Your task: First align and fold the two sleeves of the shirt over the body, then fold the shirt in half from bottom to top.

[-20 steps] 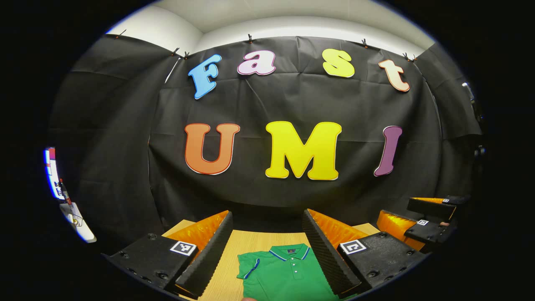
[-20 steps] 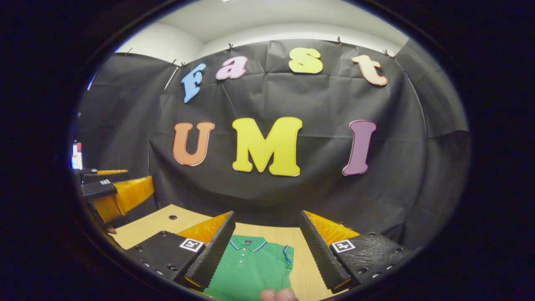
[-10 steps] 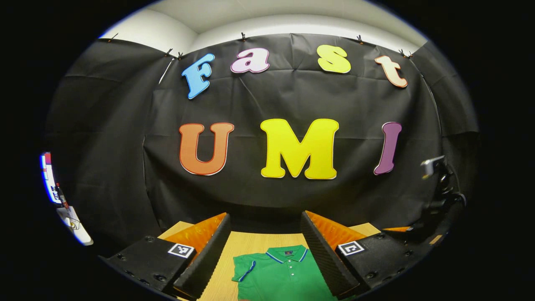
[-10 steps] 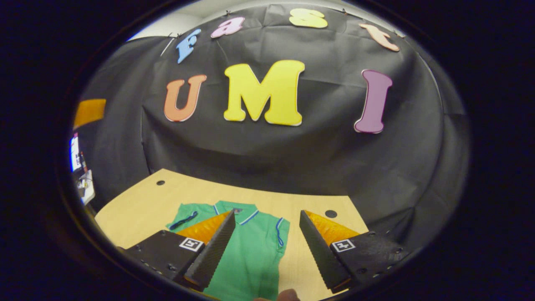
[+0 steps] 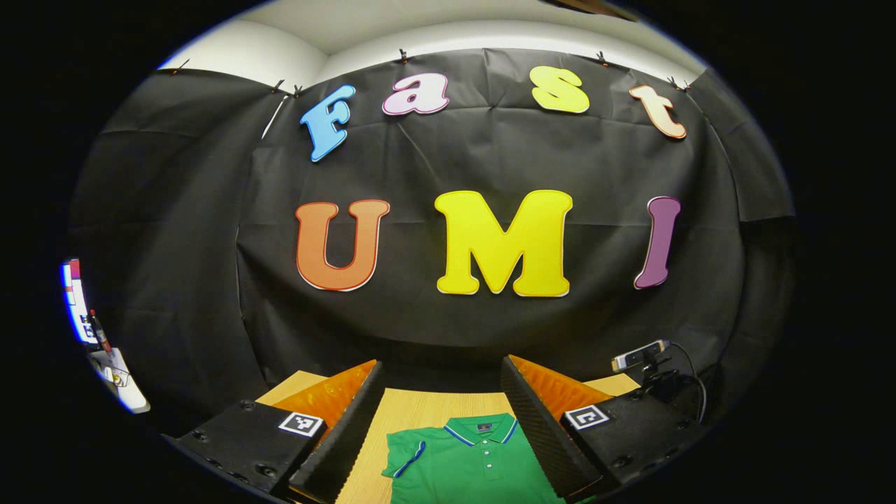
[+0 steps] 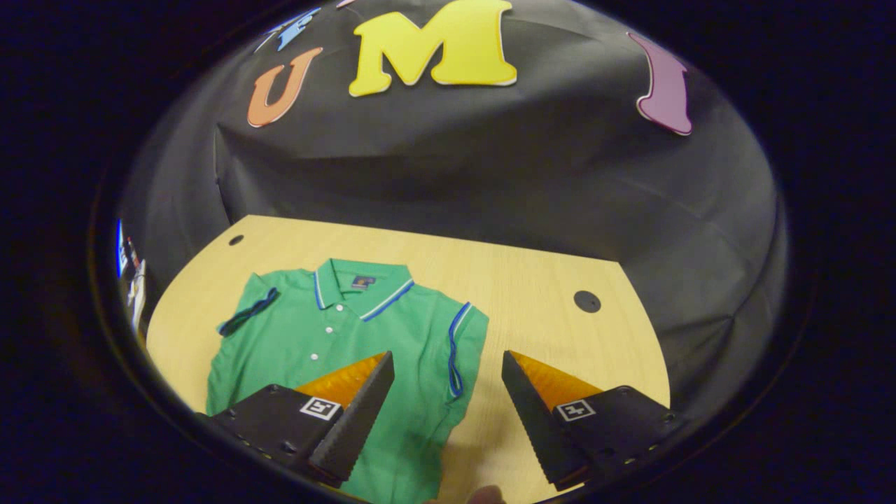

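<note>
Two grippers, both up off the cloth, and nothing is gripped. The right gripper [image 6: 448, 413] hangs above the table [image 6: 532, 280] with its fingers spread wide, tipped down for a full look at the job. The green shirt [image 6: 336, 343] lies flat and face up, collar [image 6: 360, 283] at the far end. Most of it sits beyond and under the left-hand finger, while the near sleeve, marked by its blue-trimmed cuff [image 6: 455, 350], falls in the gap between the fingers. That lines the open jaws up on the sleeve they would need to take first, I'd judge.

The left gripper [image 5: 441, 427] has its fingers parted too, and is held lower and flatter. Its shirt [image 5: 469, 462] shows between the fingers, with the other sleeve [image 5: 402, 458] just inside the left-hand finger.

Neither sleeve looks folded over the body, though the lower hem is cut off, so the far end can't be judged. Folding is barely begun.
</note>
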`<state>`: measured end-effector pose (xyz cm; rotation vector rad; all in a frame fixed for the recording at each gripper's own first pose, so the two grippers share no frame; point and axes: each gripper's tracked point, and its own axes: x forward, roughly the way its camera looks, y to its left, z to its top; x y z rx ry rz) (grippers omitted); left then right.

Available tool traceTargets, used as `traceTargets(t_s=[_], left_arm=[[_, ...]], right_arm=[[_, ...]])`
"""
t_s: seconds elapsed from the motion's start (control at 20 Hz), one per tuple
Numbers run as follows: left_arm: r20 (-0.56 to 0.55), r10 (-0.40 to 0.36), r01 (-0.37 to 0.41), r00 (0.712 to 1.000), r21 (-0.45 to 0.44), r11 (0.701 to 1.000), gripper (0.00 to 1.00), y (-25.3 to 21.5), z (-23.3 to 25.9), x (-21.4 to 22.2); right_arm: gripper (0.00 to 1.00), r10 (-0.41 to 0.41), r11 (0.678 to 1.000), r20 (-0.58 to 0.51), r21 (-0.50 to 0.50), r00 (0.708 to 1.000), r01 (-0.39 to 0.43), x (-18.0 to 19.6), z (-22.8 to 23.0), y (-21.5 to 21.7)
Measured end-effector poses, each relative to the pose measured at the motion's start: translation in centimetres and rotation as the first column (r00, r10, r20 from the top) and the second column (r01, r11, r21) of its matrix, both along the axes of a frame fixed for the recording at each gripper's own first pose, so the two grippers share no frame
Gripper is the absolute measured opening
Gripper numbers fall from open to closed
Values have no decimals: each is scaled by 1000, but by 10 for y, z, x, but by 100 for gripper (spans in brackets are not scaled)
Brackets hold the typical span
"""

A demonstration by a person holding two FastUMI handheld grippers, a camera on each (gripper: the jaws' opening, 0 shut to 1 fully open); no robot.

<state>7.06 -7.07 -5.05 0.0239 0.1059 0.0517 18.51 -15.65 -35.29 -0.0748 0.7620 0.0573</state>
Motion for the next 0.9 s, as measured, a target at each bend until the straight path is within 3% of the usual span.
traceTargets(t_s=[0.1,0.25,0.35,0.55,0.6,0.65,0.7,0.9], left_arm=[[-9,24,-24,1000,24,999,100,8,-4,1],[-29,37,-36,999,38,999,100,10,-13,2],[-39,46,-44,998,37,998,100,13,-17,4],[-45,51,-49,998,38,998,100,13,-20,7],[-48,48,-46,998,36,998,100,13,-20,8],[-47,48,-47,998,33,998,100,13,-20,8],[-47,47,-46,998,28,999,100,13,-21,8],[-54,47,-46,997,13,999,100,16,-24,7]], right_arm=[[96,-2,1000,-46,2,999,2,11,-29,-2],[86,-4,1000,-110,11,994,5,16,-59,-5],[73,9,999,-155,49,988,-1,16,-71,0],[31,-21,998,-196,59,980,33,17,-81,-7],[6,-21,996,-200,78,979,38,17,-79,-3],[7,-18,996,-203,87,979,37,14,-75,-3],[0,-26,994,-191,97,981,45,14,-65,-3],[0,-6,991,-146,131,989,25,20,-36,7]])
